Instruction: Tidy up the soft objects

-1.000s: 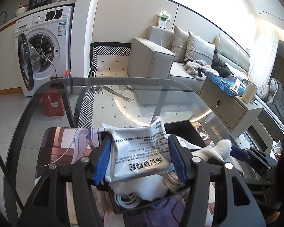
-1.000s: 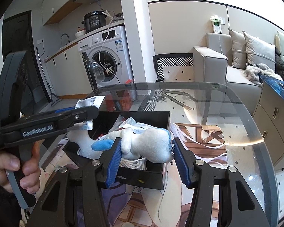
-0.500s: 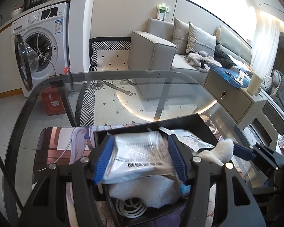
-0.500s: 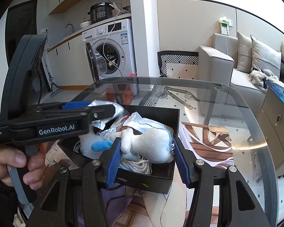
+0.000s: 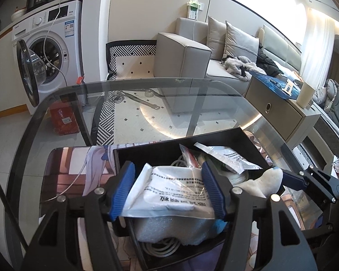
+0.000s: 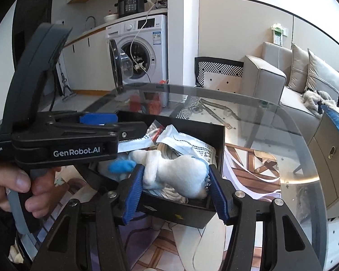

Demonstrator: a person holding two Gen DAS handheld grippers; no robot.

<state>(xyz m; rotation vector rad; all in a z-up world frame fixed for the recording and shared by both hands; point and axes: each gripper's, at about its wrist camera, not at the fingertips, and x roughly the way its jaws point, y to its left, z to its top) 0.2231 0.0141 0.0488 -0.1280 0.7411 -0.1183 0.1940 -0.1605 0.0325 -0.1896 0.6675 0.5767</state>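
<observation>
Both hand-held grippers [image 5: 168, 190] [image 6: 176, 190] clamped shut.

Occlusions and illegible regions, both wrist views

The white packet [image 5: 169, 192] covers most of the black box [image 5: 214, 144] interior; print on it too blurred to read. Below it, the coiled cable [image 5: 160, 247] shows only in part, its ends hidden. In the right view the left gripper [image 6: 97, 118] body masks the box's left side and the plush toy [image 6: 180, 174] hides what lies under it. The left hand [image 6: 18, 187] is cut by the frame edge. Washing machine [image 6: 144, 52] label text too small to tell.
</observation>
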